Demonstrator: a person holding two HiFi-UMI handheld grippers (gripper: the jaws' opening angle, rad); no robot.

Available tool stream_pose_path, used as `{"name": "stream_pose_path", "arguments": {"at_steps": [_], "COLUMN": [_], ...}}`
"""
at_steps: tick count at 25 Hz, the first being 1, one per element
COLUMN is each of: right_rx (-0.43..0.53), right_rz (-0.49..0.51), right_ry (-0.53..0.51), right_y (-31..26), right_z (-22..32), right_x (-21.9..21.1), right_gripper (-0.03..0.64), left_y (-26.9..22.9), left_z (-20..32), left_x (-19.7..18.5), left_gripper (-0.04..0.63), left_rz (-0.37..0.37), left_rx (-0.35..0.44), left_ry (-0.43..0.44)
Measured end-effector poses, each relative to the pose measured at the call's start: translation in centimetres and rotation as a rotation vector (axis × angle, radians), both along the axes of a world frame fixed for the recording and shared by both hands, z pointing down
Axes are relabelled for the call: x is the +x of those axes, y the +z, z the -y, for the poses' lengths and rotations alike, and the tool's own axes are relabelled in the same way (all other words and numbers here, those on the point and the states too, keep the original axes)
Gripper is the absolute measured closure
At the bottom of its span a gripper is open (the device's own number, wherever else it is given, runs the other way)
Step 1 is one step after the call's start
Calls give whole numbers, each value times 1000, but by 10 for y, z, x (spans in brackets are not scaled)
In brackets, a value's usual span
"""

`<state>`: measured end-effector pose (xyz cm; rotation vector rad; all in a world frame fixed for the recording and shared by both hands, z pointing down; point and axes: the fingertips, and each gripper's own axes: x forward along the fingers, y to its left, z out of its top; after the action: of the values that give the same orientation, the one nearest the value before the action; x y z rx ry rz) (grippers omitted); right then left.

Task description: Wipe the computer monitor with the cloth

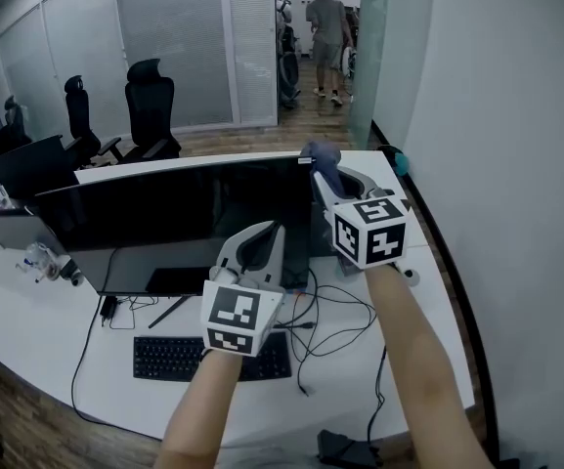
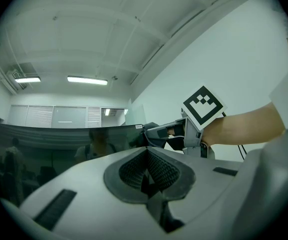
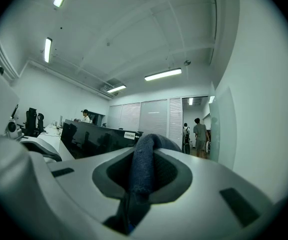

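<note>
A wide dark monitor (image 1: 174, 218) stands on the white desk (image 1: 37, 330), its screen facing me. My right gripper (image 1: 323, 171) is shut on a blue-grey cloth (image 1: 323, 156) held at the monitor's top right corner. In the right gripper view the cloth (image 3: 144, 164) is pinched between the jaws, with the monitor (image 3: 96, 140) just beyond to the left. My left gripper (image 1: 262, 242) is shut and empty, held in front of the screen's lower right part. In the left gripper view the screen (image 2: 49, 154) fills the left, and the right gripper (image 2: 166, 132) shows beyond.
A black keyboard (image 1: 179, 357) and loose cables (image 1: 335, 325) lie on the desk below the monitor. Small items clutter the desk's left end (image 1: 37, 260). Office chairs (image 1: 150, 110) stand behind the desk. A white wall (image 1: 516, 164) is close on the right. People (image 1: 328, 37) stand in the far corridor.
</note>
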<state>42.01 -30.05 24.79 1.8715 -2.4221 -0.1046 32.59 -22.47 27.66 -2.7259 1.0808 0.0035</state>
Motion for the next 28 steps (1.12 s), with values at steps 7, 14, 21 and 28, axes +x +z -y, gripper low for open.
{"name": "stream_pose_path", "arguments": {"at_steps": [7,14,21,28], "right_rx": [-11,-25,-47,-61], "right_rz": [6,8,11,20], "right_ry": [3,9,14,17], "right_y": [9,17,29,39], "right_z": [-2,-3,-5,-7], "right_x": [-1,-1,0,-1], "right_gripper": [549,549,549,549], "left_y": [6,12,14,21], "left_z": [0,-2,-2,-4], "left_x": [0,0,0,-1], "left_gripper": [589,589,589,589], "left_rz": [1,5,15,19], "left_rx": [-11,-18,-24,-32], "left_ry": [6,11,16,18]}}
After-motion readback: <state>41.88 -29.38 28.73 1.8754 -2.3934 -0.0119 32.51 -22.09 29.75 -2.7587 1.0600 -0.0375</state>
